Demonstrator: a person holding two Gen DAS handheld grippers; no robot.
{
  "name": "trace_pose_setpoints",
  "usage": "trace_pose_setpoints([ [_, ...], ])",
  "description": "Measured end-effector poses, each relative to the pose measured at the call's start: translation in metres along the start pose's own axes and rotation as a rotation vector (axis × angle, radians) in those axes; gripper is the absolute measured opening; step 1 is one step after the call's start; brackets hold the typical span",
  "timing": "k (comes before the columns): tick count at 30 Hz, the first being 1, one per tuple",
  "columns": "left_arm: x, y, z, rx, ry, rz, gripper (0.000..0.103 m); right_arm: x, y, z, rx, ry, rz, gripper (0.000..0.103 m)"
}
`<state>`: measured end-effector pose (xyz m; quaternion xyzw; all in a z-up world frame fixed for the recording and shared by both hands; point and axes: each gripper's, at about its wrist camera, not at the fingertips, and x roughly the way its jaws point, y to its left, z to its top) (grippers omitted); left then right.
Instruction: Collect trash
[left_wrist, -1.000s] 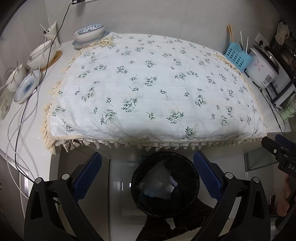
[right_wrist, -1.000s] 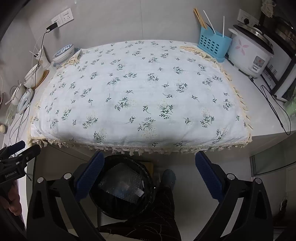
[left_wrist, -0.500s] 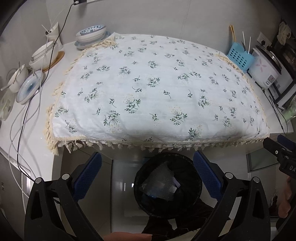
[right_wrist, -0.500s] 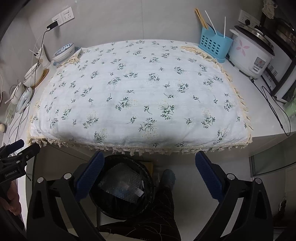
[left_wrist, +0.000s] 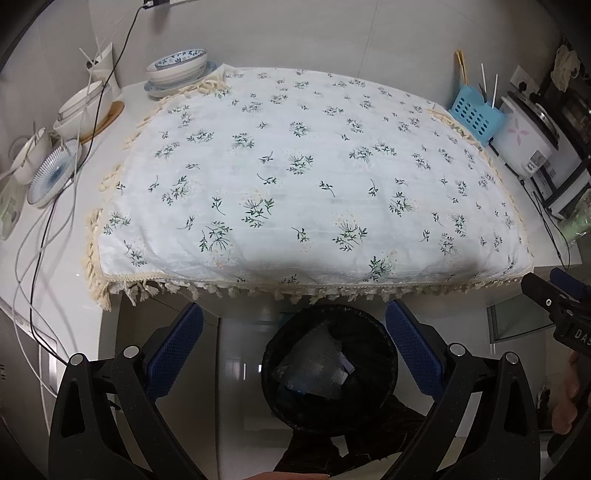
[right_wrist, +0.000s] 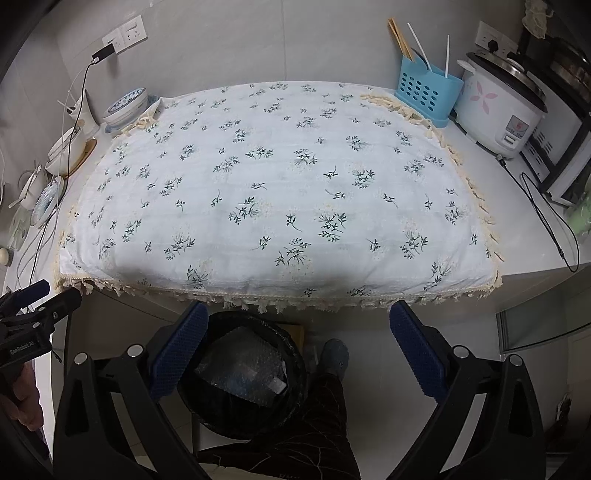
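The trash I can make out, a crumpled sheet of bubble wrap (right_wrist: 242, 373) with some small packaging scraps, lies inside the black mesh bin (left_wrist: 384, 354) on the floor just below the front edge of the counter, and nothing else that reads as rubbish shows on the floral tablecloth (left_wrist: 295, 177) above it. Over the last second very little has changed: in the left wrist view the bin has slid slightly toward the right of the frame and the cloth with it, so I take it my left gripper (left_wrist: 293, 354) has drifted a touch leftward, while the right wrist view is nearly the same as before. Both claws are spread wide and carry nothing; the left one hangs over the bin's mouth, and the right gripper (right_wrist: 295, 354) hovers with the bin under its left finger. To me that reads as the drop already made and the hands idling, so the collecting looks finished or close to it. Bowls and plates (left_wrist: 177, 70) sit off the cloth's far left corner, a blue utensil caddy (right_wrist: 428, 92) and a rice cooker (right_wrist: 498, 107) to its right, none of it needing removal.
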<state>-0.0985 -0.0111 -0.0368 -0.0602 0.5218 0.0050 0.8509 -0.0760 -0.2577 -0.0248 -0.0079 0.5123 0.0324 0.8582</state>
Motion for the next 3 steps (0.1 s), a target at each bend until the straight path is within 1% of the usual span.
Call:
trace_pose_setpoints([
  [3, 0.0001, 0.0012, 0.0009, -0.012, 0.0, 0.001, 0.097, 0.0008, -0.001, 0.0, 0.003, 0.002, -0.002, 0.095],
])
